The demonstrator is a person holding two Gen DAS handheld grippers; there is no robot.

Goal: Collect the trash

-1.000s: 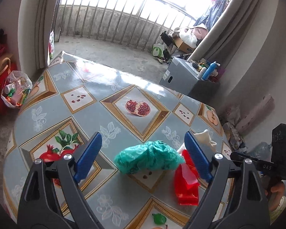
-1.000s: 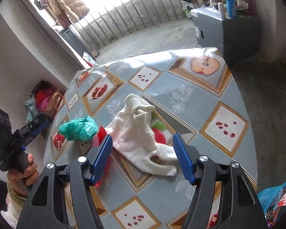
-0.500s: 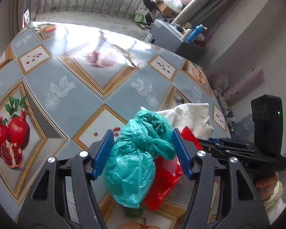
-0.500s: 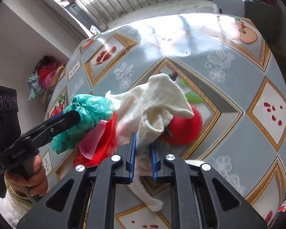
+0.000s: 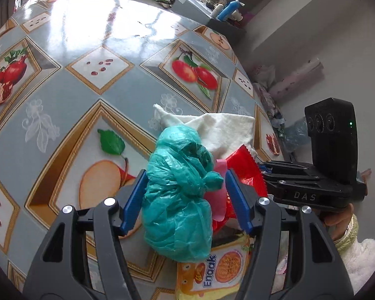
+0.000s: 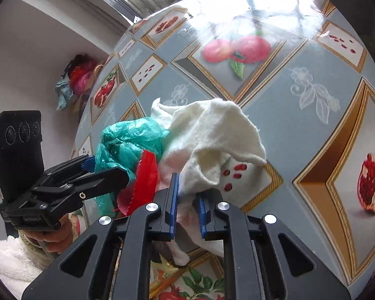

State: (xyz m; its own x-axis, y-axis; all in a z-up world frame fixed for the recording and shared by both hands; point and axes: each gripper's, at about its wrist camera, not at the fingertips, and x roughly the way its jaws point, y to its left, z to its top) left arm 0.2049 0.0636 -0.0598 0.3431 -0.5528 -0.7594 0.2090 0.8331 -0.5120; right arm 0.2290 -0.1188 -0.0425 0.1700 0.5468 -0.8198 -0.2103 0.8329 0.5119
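Note:
A knotted green plastic bag [image 5: 177, 225] sits between the blue pads of my left gripper [image 5: 185, 196], which is shut on it. A red wrapper [image 5: 245, 167] is squeezed against the right pad. Behind them lies a white cloth [image 5: 220, 127]. In the right wrist view my right gripper [image 6: 187, 205] is shut on a fold of the white cloth [image 6: 212, 135], which bunches up over the table. Beside it are the green bag [image 6: 127, 140], the red wrapper [image 6: 145, 182] and the left gripper [image 6: 87, 172]. The right gripper's body [image 5: 300, 182] shows at the right of the left wrist view.
The table [image 5: 62, 100] wears a glossy oilcloth with fruit pictures. A yellow Enaak snack packet [image 5: 220, 267] lies at its near edge under the bag. A grey cabinet with bottles [image 5: 212, 12] stands beyond the table. Bags [image 6: 77, 80] are piled by the wall.
Both grippers were open above the trash, then closed: the left on the green bag and red wrapper, the right on the white cloth. Both have since pulled back toward the near table edge.

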